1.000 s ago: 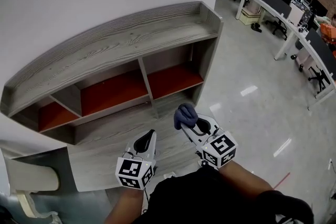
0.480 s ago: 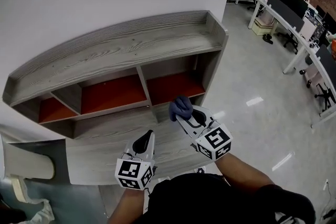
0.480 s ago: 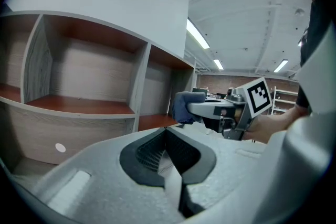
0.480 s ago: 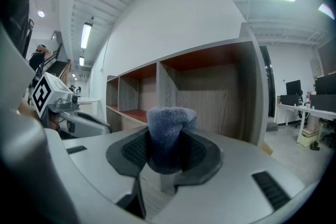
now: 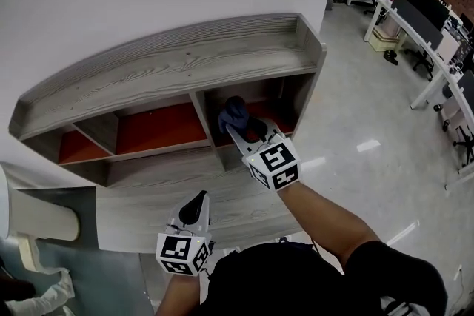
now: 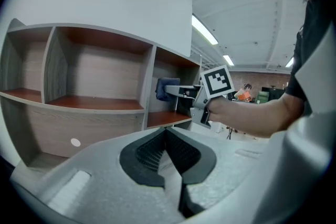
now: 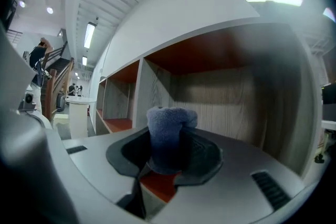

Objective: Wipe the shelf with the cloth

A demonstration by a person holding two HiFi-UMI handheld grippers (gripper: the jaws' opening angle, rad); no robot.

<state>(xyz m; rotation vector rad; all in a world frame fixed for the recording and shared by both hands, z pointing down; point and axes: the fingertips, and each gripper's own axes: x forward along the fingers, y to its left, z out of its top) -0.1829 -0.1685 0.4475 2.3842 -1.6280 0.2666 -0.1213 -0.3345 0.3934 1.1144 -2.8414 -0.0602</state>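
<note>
The grey wood-grain shelf stands against a white wall. It has 3 open compartments in a row, each with an orange-red floor, and a wider grey board below them.

The person's right arm is stretched forward. The right tool is at the mouth of the compartment at the shelf's right end. Its jaws are clamped on a bunched blue cloth, which sticks out past the tips as a rounded wad.

From the left side, the cloth sits close to the upright divider on that compartment's left. It is raised above the orange floor, about halfway up the opening. Along the right tool's own jaws, the wad faces the grey back panel, with the red floor showing beneath it. I cannot tell whether the cloth is touching any surface of the shelf.

The left tool hangs low and close to the person's body, over the front edge of the lower grey board and well apart from the right one. Its jaws are pressed together with nothing between them.

Off past the shelf's right end, a glossy floor runs to a row of desks with monitors.
</note>
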